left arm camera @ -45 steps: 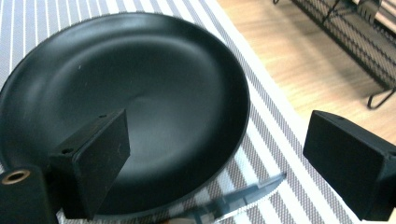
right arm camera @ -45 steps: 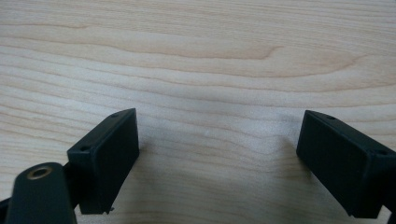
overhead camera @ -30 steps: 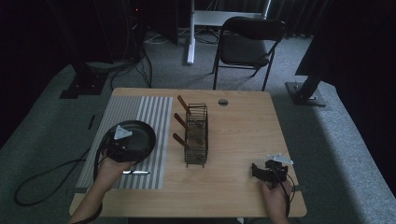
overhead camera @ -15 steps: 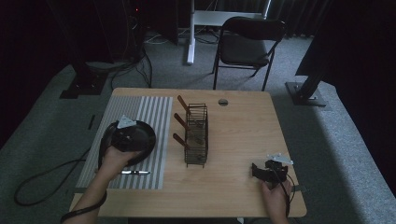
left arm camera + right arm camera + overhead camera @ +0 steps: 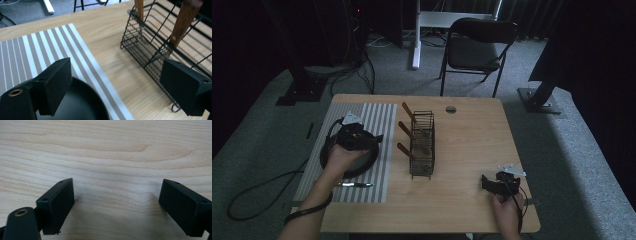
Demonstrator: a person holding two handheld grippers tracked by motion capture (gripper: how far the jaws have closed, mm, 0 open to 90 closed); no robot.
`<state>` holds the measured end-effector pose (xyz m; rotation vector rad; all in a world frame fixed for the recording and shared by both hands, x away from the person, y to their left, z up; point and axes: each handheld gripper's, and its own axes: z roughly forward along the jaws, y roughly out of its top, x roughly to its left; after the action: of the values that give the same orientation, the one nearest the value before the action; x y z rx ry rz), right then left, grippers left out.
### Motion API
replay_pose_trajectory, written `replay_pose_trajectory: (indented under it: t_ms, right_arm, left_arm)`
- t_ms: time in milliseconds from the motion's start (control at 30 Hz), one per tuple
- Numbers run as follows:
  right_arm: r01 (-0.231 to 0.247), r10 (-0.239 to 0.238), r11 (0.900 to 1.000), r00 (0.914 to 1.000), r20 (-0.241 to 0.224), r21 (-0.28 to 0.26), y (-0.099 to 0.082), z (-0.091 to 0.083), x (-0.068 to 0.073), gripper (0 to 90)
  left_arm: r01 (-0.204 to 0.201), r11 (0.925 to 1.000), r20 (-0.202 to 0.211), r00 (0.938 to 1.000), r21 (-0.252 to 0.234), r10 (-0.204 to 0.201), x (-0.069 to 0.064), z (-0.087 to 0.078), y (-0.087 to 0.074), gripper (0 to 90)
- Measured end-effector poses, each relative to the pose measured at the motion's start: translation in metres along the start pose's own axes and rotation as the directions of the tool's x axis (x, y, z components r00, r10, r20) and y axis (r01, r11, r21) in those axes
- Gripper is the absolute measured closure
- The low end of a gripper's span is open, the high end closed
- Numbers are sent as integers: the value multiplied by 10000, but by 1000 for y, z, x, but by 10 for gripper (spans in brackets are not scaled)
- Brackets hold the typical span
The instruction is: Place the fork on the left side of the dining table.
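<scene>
A wire rack (image 5: 422, 145) stands at the centre of the wooden table (image 5: 472, 145) and holds three wooden-handled utensils (image 5: 407, 131), their handles slanting out to the rack's left. A small round disc (image 5: 450, 109) lies near the table's far edge. A black folding chair (image 5: 477, 47) stands on the grey carpet (image 5: 572, 150) beyond the table.

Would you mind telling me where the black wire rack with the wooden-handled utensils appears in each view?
High view: the wire rack stands mid-table, just right of the striped mat.
Left gripper view: the rack is at upper right, beyond the open left gripper.
Right gripper view: the rack is not in it; bare table lies beyond the open right gripper.
Shared landmark: the mat beside the rack, in the high and left gripper views.
</scene>
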<state>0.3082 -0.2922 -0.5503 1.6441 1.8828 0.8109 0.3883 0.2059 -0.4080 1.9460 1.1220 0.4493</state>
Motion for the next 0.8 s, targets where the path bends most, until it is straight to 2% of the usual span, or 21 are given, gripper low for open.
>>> replay_pose_trajectory:
  t_ms: [200,267,400,600,800]
  right_arm:
    - [0,0,10000,10000,0,0,0,0,0,127]
    - [-4,4,10000,10000,0,-1,0,0,0,127]
    - [-3,3,10000,10000,-1,2,0,0,0,127]
    - [-4,4,10000,10000,-1,-1,0,0,0,127]
    - [-4,4,10000,10000,-1,-1,0,0,0,127]
  left_arm:
    - [-203,9998,-89,9998,91,204,-3,9,12,111]
    - [-382,9992,-178,9991,93,384,-5,12,17,111]
    - [-296,9995,-119,9995,-132,295,-6,16,27,112]
    - [-396,9991,-191,9990,-118,394,-9,24,42,112]
    - [-284,9994,-170,9995,-182,281,-10,29,58,132]
